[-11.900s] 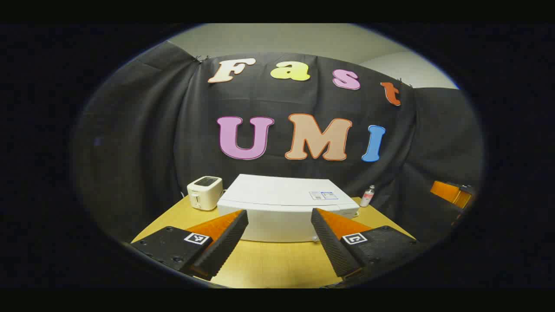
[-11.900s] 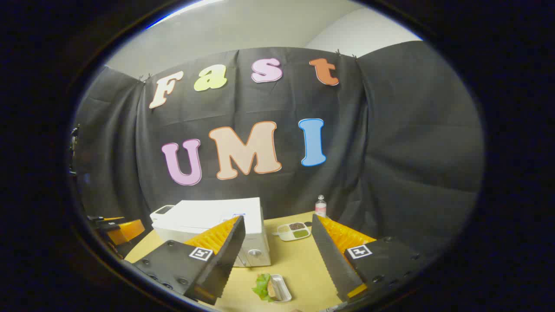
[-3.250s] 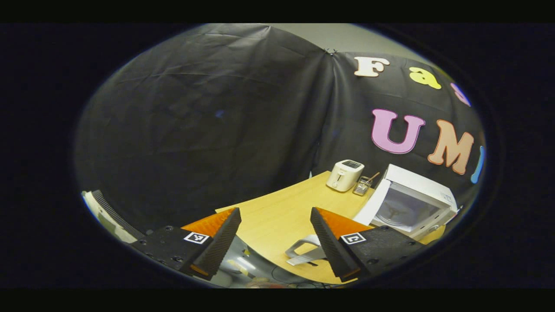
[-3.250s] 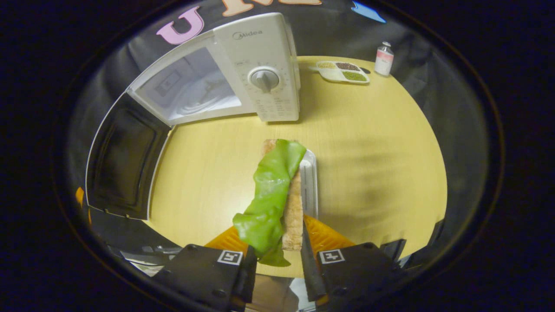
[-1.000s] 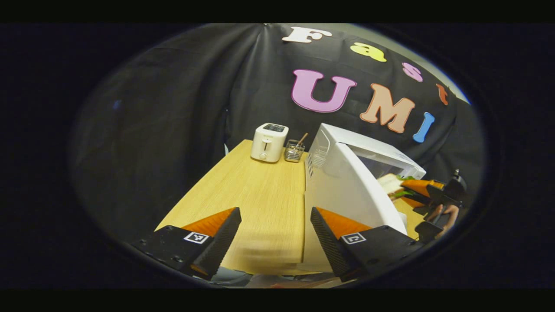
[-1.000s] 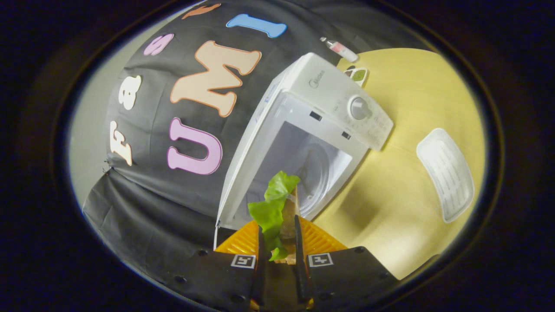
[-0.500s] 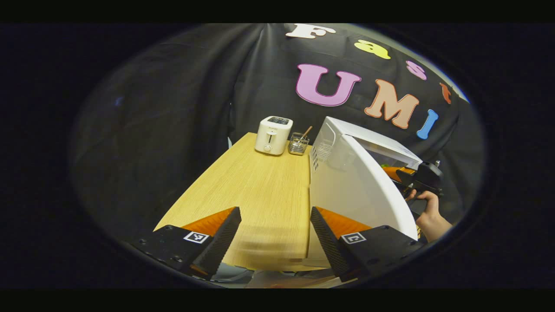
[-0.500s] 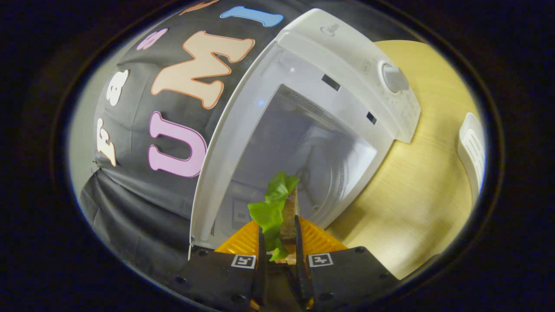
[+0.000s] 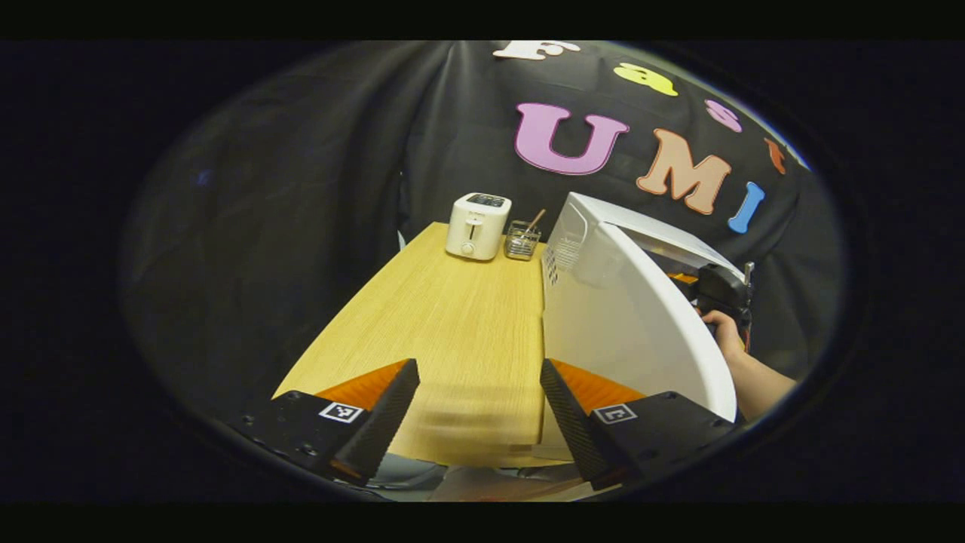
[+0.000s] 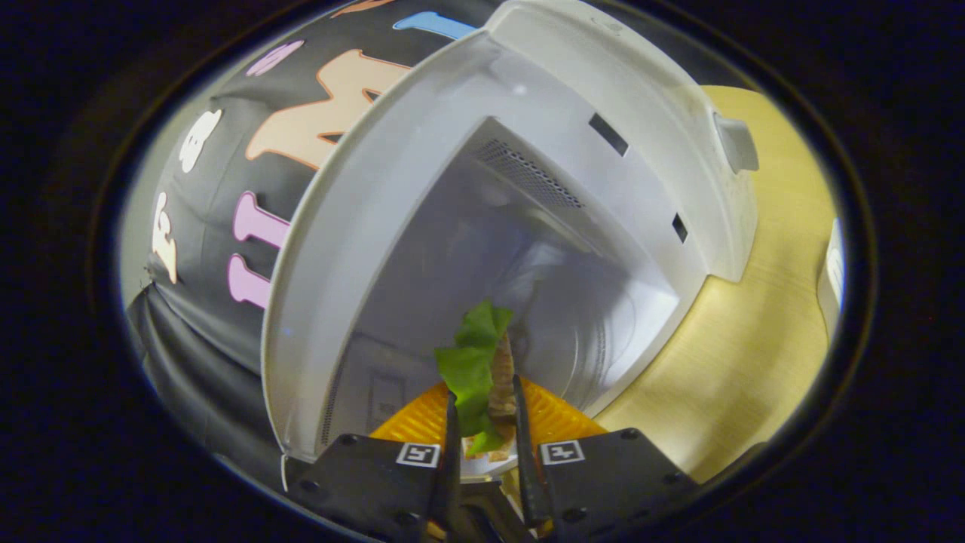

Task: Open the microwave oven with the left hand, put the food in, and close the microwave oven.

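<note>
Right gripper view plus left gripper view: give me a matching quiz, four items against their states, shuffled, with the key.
Things:
1. white microwave oven
2. bread-and-green-lettuce sandwich
3. left gripper
4. white toaster

States:
A. open, holding nothing
B. at the wooden table's far end, beside a small wire basket
C. door swung open
D. pinched in the right gripper, at the oven's mouth

Pairs: 1-C, 2-D, 3-A, 4-B
</note>
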The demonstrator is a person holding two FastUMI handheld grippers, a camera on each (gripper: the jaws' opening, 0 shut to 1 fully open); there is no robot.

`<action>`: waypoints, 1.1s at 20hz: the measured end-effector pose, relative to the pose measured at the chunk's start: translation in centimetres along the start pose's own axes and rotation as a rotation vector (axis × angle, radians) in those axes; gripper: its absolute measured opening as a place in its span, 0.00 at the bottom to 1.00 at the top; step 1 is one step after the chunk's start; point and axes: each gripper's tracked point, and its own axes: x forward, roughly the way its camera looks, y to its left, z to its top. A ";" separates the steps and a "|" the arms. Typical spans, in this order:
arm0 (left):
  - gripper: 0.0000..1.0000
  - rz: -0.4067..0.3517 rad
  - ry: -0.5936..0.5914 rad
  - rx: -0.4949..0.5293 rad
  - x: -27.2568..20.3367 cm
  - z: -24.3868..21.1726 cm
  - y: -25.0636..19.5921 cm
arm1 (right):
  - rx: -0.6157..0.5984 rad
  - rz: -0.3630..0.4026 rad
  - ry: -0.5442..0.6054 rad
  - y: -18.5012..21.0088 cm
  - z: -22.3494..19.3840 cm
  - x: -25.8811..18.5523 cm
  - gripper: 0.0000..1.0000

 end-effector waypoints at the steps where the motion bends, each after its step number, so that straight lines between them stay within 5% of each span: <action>1: 0.95 -0.001 0.002 -0.002 0.0 0.0 0.0 | -0.025 -0.017 -0.001 -0.5 0.2 0.3 0.35; 3: 0.93 0.001 0.005 -0.006 0.1 -0.1 0.0 | -0.064 -0.046 -0.017 -1.0 0.7 0.6 0.27; 5: 0.93 -0.001 0.008 -0.011 0.1 -0.1 -0.1 | -0.140 -0.084 -0.031 -1.8 1.2 0.7 0.53; 7: 0.92 -0.004 0.011 -0.012 0.1 -0.2 -0.2 | -0.155 -0.094 -0.019 -1.8 1.1 0.7 0.39; 8: 0.90 -0.004 0.011 -0.009 0.1 -0.3 -0.2 | -0.158 -0.091 -0.016 -1.8 1.3 0.7 0.41; 11: 0.90 -0.005 0.012 0.001 0.0 -0.3 -0.4 | -0.168 -0.087 -0.072 -1.1 2.9 0.5 0.81; 14: 0.87 -0.012 0.020 0.008 -0.1 -0.7 -0.7 | -0.196 -0.083 -0.117 -0.2 4.7 -0.8 0.90; 18: 0.65 -0.010 0.017 0.009 -0.3 -0.8 -0.7 | -0.287 -0.092 -0.127 -0.4 4.9 -3.1 0.90; 19: 0.44 -0.009 0.018 0.011 -0.2 -0.9 -0.7 | -0.307 -0.095 -0.112 -0.6 4.4 -3.8 0.99; 20: 0.51 -0.009 0.022 0.015 -0.2 -1.0 -0.8 | -0.332 -0.097 -0.099 -0.8 4.0 -4.6 0.99; 22: 0.29 0.010 0.030 0.033 -0.3 -1.2 -0.5 | -0.386 -0.101 -0.085 -0.6 3.6 -7.2 0.99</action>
